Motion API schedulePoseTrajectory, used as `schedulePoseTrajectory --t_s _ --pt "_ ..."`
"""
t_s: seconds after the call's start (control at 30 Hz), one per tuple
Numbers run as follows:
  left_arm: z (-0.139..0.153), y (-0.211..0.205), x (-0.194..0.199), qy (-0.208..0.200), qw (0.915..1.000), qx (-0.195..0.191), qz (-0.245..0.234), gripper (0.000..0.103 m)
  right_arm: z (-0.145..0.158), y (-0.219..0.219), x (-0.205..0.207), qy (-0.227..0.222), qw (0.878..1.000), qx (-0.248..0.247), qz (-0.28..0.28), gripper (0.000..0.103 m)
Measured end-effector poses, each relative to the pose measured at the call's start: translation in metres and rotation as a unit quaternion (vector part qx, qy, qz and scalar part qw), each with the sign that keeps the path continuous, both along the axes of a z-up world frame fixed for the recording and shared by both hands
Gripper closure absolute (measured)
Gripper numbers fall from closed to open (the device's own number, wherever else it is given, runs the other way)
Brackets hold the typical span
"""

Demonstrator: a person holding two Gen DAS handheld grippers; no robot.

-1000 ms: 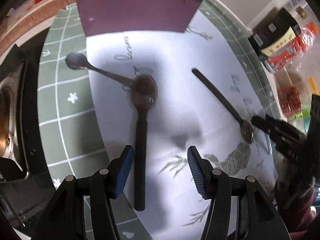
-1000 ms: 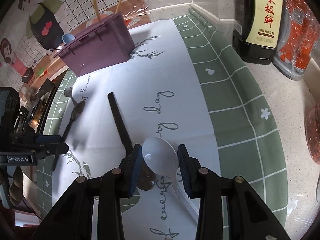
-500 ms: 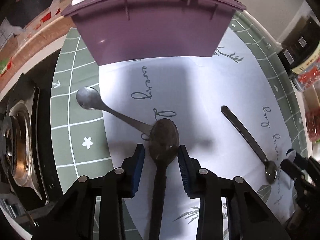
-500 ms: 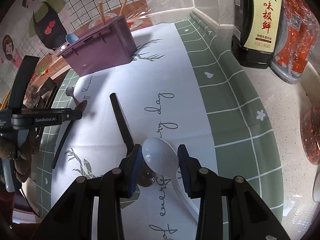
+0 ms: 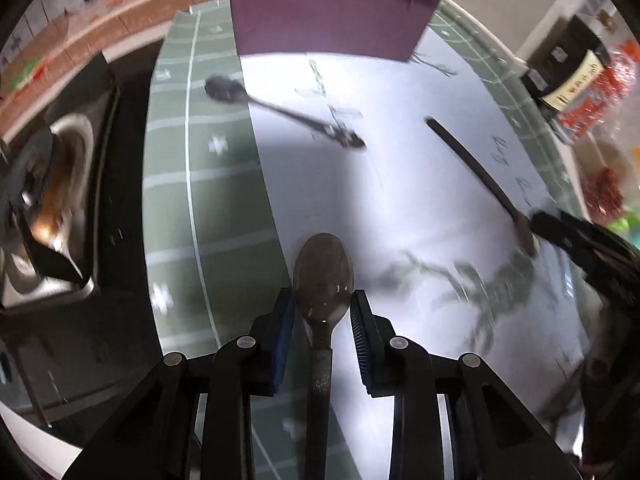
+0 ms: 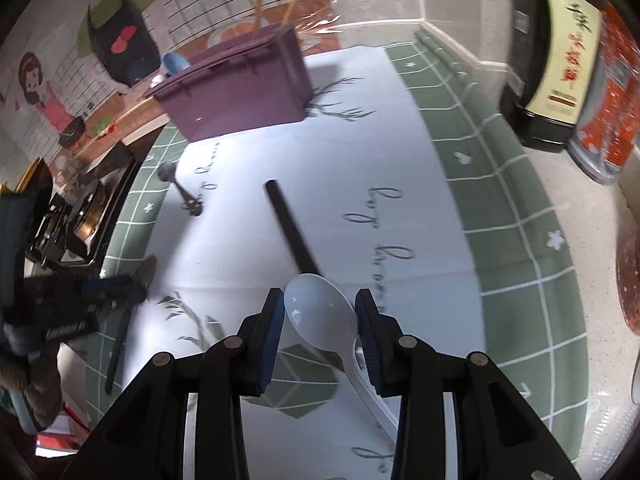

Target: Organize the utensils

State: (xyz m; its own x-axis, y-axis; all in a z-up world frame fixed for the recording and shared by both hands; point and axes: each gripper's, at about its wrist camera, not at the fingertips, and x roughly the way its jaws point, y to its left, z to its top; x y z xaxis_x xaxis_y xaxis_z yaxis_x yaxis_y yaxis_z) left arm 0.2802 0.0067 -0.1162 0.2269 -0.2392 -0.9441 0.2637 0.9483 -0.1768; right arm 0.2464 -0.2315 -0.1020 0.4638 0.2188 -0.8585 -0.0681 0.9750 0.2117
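left gripper (image 5: 323, 312) grasping dark metal spoon (image 5: 323, 280); right gripper (image 6: 320, 316) clenched on white spoon (image 6: 322, 316); purple bin (image 6: 236, 92) far.

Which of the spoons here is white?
The white spoon between the right claw fingers; the other spoons are dark metal.

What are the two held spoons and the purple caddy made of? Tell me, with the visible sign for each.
Dark spoon in the left gripper: likely polished metal, with mirror-like glints on the bowl.
White spoon in the right gripper: glossy plastic or ceramic, uniform white with soft highlights; cannot tell which.
Purple caddy: apparently matte moulded plastic, with ribs under the rim.
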Motion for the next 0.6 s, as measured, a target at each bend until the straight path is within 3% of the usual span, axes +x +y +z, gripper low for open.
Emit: schedulePoseTrajectory --t_s 0.13,0.23,0.6 --pt "0.003 0.012 -0.007 -0.001 0.9999 -0.006 -0.008 0.073 0.001 0.016 0.001 0.000 1.000 -0.005 0.017 0.069" --pt "0.003 -0.001 -0.002 0.000 0.9998 0.003 -0.022 0.072 0.002 0.022 0.000 -0.001 1.000 -0.007 0.024 0.069" --pt "-0.004 -0.027 0.010 0.006 0.9969 0.057 -0.055 0.070 0.003 0.021 -0.004 -0.004 1.000 -0.013 0.020 0.069"
